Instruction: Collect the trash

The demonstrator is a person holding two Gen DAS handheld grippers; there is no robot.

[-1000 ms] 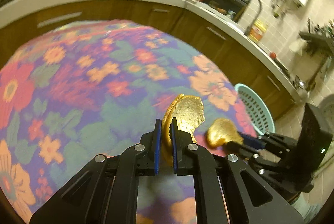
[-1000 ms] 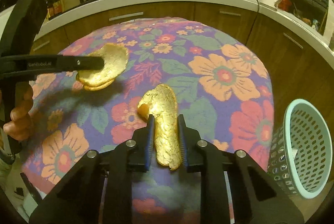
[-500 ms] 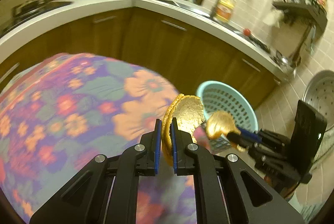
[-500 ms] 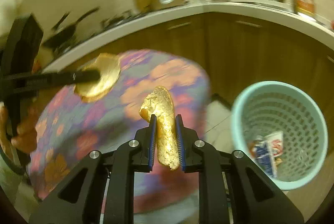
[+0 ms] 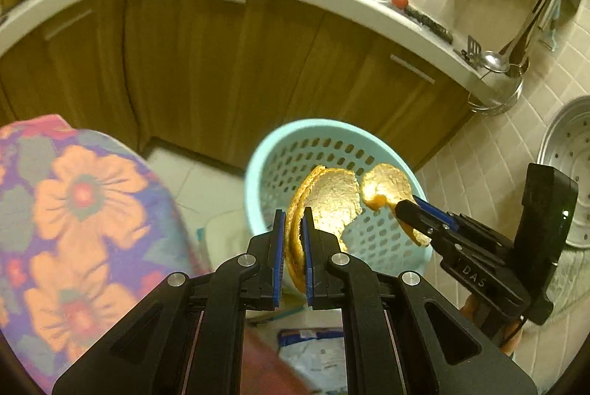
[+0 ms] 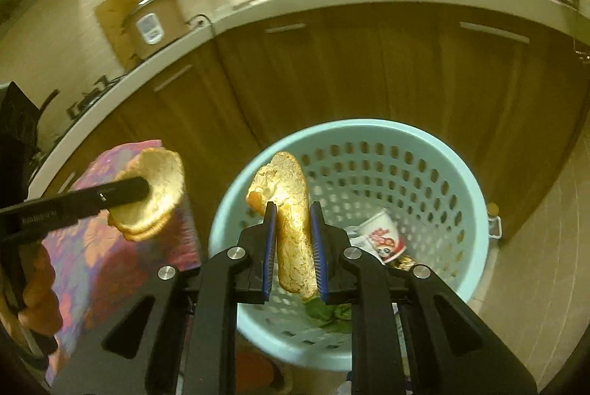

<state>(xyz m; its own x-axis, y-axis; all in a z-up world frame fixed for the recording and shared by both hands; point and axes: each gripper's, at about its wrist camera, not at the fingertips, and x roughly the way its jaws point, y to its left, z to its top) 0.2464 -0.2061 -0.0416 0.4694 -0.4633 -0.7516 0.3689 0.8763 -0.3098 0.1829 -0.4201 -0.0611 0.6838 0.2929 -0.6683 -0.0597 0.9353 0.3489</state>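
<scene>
Both tongs grip peel over the basket (image 6: 475, 196); left tongs (image 5: 294, 249) wide peel (image 5: 332, 203); right tongs (image 6: 293, 247) long peel (image 6: 291, 210).

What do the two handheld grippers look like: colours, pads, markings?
Both the left gripper and right gripper are matte black linkage frames with silver pivot bolts and blue ribbed pads. White lettering marks each side. The right unit's block shows a green light.

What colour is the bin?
Light teal, with holes in its wall; the bin shows best in the right wrist view.
</scene>
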